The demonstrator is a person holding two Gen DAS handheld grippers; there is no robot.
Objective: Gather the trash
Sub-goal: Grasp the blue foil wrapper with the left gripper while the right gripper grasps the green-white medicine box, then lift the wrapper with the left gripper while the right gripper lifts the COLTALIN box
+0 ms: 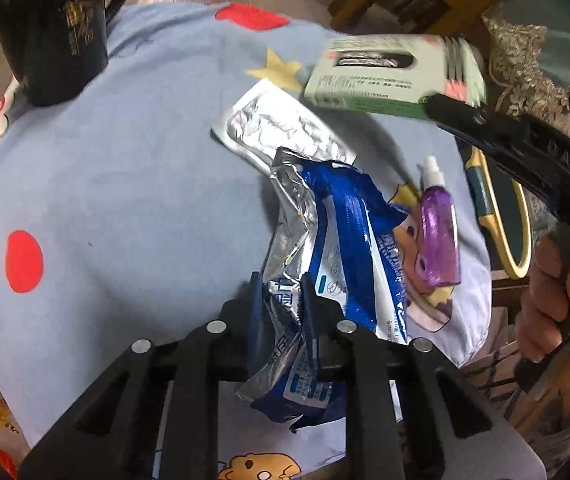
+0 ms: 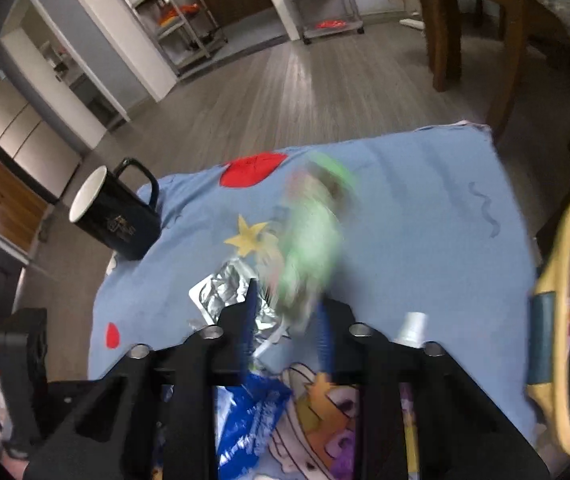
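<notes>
On the blue tablecloth (image 1: 125, 184), my left gripper (image 1: 283, 292) is pinched tight on the blue-and-silver wrapper (image 1: 337, 232), which trails toward twelve o'clock over a foil blister pack (image 1: 281, 128). My right gripper (image 2: 285, 304), jaws narrow, clamps a green box (image 1: 389, 76) held clear of the cloth at one o'clock. I judge both are mid-pickup. Next move: carry them to the bin (image 2: 565, 320) at three o'clock without snagging the purple bottle (image 1: 439, 224).
</notes>
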